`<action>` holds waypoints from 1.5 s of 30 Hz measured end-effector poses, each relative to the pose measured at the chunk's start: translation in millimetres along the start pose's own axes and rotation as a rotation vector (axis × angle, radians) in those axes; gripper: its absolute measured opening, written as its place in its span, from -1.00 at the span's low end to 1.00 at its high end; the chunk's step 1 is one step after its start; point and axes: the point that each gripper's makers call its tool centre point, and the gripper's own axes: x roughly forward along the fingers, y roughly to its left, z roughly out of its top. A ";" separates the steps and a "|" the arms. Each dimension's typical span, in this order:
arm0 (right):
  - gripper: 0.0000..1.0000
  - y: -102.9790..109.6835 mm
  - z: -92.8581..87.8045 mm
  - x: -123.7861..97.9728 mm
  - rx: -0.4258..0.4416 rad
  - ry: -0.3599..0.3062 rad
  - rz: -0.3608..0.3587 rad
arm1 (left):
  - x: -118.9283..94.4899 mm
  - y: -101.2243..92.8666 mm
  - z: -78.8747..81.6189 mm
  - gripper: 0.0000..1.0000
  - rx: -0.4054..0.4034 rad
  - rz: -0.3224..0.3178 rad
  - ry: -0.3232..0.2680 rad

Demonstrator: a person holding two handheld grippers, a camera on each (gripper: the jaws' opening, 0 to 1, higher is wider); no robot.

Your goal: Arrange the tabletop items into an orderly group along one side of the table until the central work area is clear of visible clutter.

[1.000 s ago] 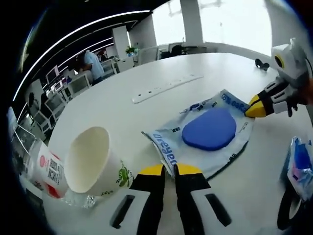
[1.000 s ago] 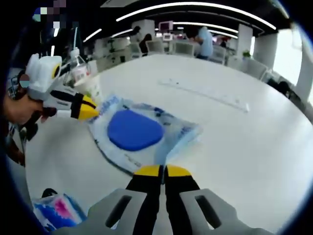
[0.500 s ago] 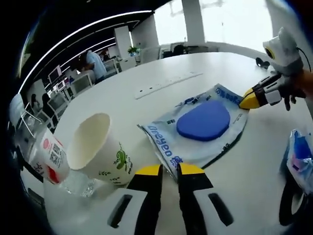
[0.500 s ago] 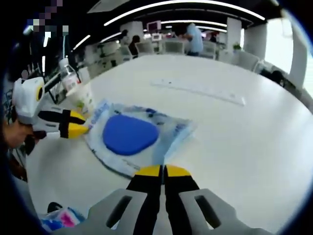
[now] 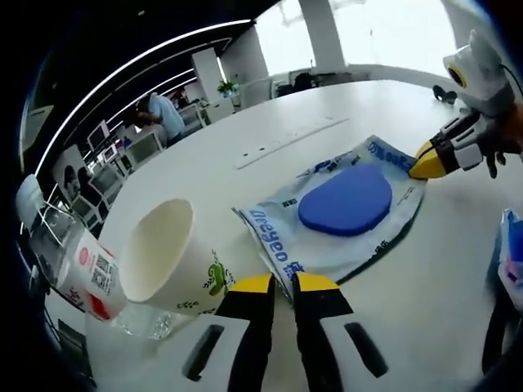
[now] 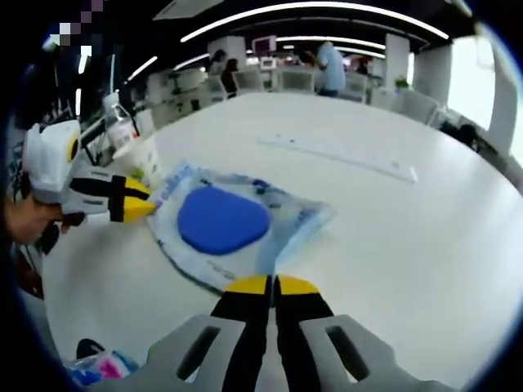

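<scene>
An open-plan office: beyond the large round white surface (image 6: 425, 237) stand rows of desks with monitors (image 5: 135, 147), seated workers (image 6: 333, 67), white columns (image 5: 320, 37), and curved ceiling light strips (image 6: 319, 10).

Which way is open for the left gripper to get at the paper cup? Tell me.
Probably none yet: the left gripper is shut on the plastic pouch; the paper cup lies beside it, unobstructed.
</scene>
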 end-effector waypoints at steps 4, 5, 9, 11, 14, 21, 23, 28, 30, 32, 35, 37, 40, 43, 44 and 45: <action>-1.00 0.1 -0.3 -0.5 0.004 0.000 0.002 | 0.0 0.4 -0.1 -0.85 0.006 0.004 0.001; -1.00 0.3 -0.5 -0.7 0.007 0.001 0.003 | 0.2 0.7 -0.2 -0.85 0.007 0.005 0.001; -1.00 2.2 -1.3 -1.8 -0.006 0.001 0.012 | -0.9 1.1 -0.7 -0.85 0.003 0.008 0.003; -1.00 3.3 -1.4 -1.5 -0.011 0.000 0.021 | -2.4 1.7 -1.4 -0.85 0.007 0.011 0.007; -0.99 4.2 -1.3 -1.2 -0.026 0.002 0.027 | -2.4 2.7 -2.3 -0.84 -0.001 0.009 0.005; -0.95 1.8 0.1 1.6 -0.073 -0.007 0.029 | -2.0 2.6 -2.1 -0.84 -0.013 0.012 0.014; -0.95 1.5 0.3 1.9 -0.079 -0.008 0.026 | -1.7 2.7 -2.1 -0.84 -0.017 0.013 0.015; -0.94 0.0 2.3 3.5 -0.097 -0.008 0.031 | -0.6 2.7 -1.5 -0.84 -0.014 0.014 0.014; -0.94 -0.2 2.3 3.5 -0.098 -0.006 0.030 | -0.5 2.9 -1.1 -0.84 -0.012 0.014 0.015; -0.93 0.0 2.8 2.3 -0.111 -0.008 0.027 | -0.1 3.6 -0.8 -0.83 -0.012 0.013 0.015; -0.87 -0.2 3.3 0.4 -0.119 -0.016 0.022 | -0.7 6.3 0.8 -0.72 -0.024 0.024 0.005; -0.79 -0.7 4.6 -2.1 -0.119 -0.034 0.011 | -1.3 6.8 1.1 -0.68 -0.032 0.027 0.005; -0.60 -0.3 9.6 -5.3 -0.111 -0.067 0.004 | -2.5 2.8 2.3 -0.62 -0.027 0.021 0.001; -0.57 -0.1 11.3 -7.5 -0.115 -0.071 0.003 | -3.3 -2.1 3.2 -0.62 -0.009 0.012 -0.001; -0.56 0.3 12.1 -8.0 -0.112 -0.075 0.005 | -3.7 -2.4 3.3 -0.61 -0.007 0.013 0.000; -0.53 0.1 12.8 -8.8 -0.112 -0.078 0.004 | -4.6 -2.3 3.9 -0.59 -0.006 0.016 -0.001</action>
